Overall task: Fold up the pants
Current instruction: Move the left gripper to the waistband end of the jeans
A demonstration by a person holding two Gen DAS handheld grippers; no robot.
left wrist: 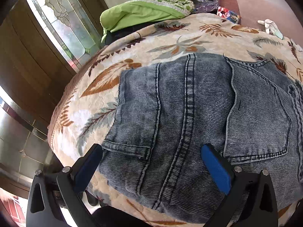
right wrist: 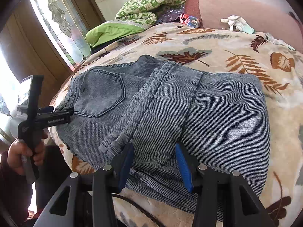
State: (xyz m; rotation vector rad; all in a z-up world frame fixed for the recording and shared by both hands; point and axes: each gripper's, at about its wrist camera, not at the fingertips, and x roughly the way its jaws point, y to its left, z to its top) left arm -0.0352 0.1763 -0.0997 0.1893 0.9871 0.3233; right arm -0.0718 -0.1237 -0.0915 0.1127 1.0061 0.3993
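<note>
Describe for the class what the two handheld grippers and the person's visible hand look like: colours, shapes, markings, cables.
Both grippers are black, angular frames with triangular cut-outs and silver round pins at the joints. The left gripper and right gripper each carry two flat blue finger pads. Seen from the right wrist, the left one has a pistol grip, white "GenRobot.AI" lettering and a mounted screen. A bare hand with a dark maroon sleeve grips it. A black cable runs below.

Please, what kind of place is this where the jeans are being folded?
Most likely a bedroom in a home. The jeans lie on a leaf-patterned blanket over what looks like a bed, a green quilt is heaped behind, and a decorative glass window stands beside.
</note>
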